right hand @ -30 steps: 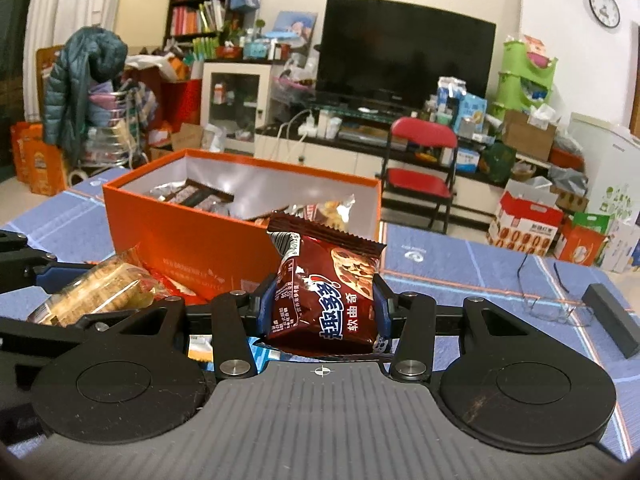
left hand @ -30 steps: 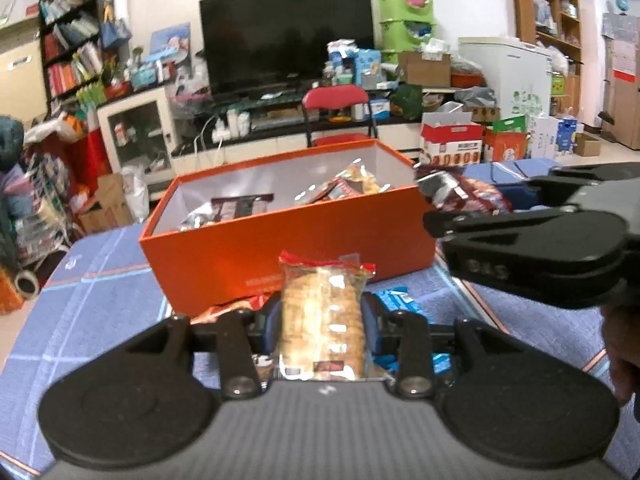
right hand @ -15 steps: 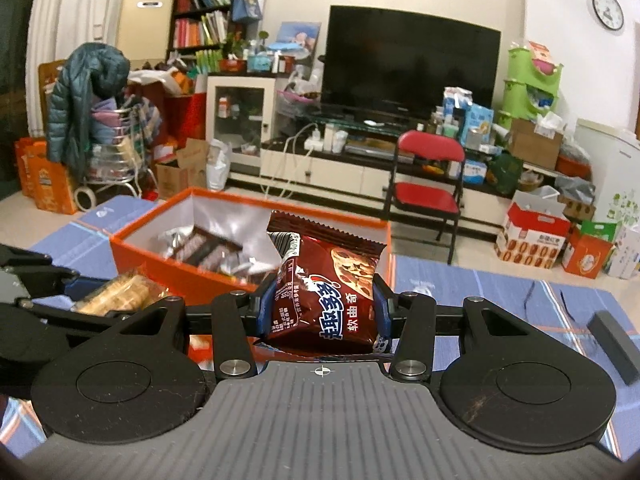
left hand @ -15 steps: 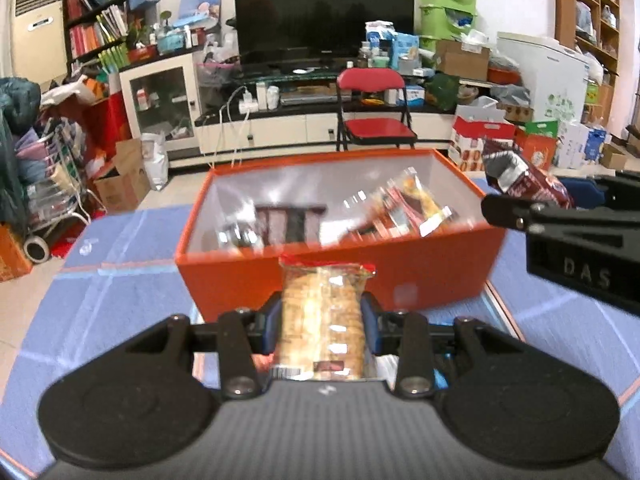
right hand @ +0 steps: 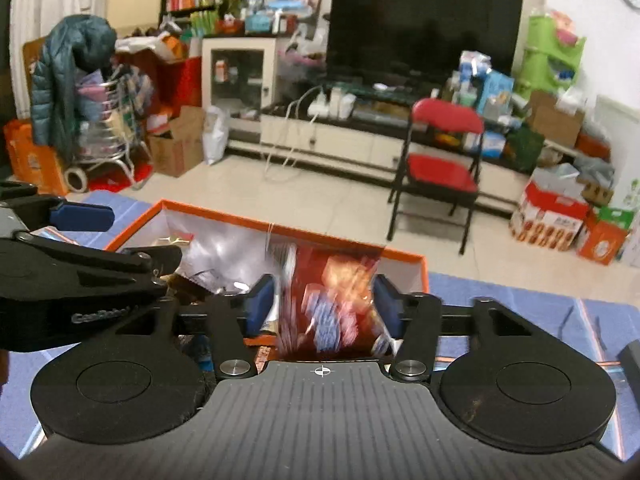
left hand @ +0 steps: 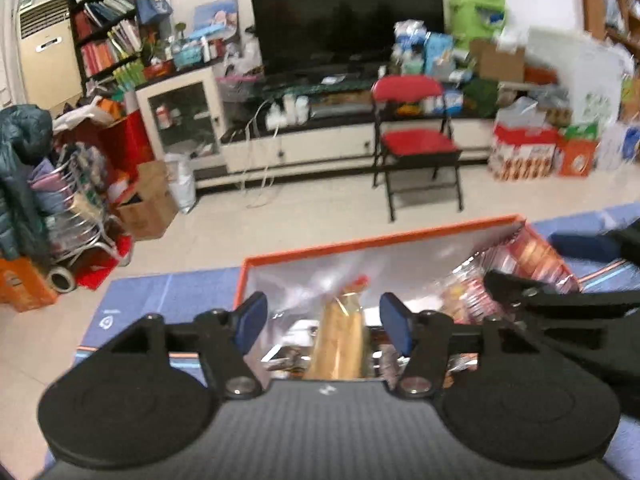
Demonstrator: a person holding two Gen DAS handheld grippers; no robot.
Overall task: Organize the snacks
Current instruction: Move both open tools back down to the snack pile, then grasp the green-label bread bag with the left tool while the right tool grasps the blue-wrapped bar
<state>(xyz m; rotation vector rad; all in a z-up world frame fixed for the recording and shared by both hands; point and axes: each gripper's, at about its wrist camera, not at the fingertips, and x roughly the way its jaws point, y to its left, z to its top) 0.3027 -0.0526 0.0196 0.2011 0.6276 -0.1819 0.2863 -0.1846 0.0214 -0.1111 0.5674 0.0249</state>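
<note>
Snack packets (left hand: pixel 516 276) lie in the box (left hand: pixel 376 241) (chair (left hand: pixel 416 140) behind it).

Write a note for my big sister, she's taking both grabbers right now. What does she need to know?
Left gripper: jaws have just been opening; the cracker pack is between the pads but loose, dropping into the orange box.
Right gripper: jaws have just been opening too; the red cookie bag is blurred, slipping free over the same box.
Done: several snack packs already lie in the box.
Left: let both packs land, then check the blue table for leftovers; none is clear in these views.
</note>
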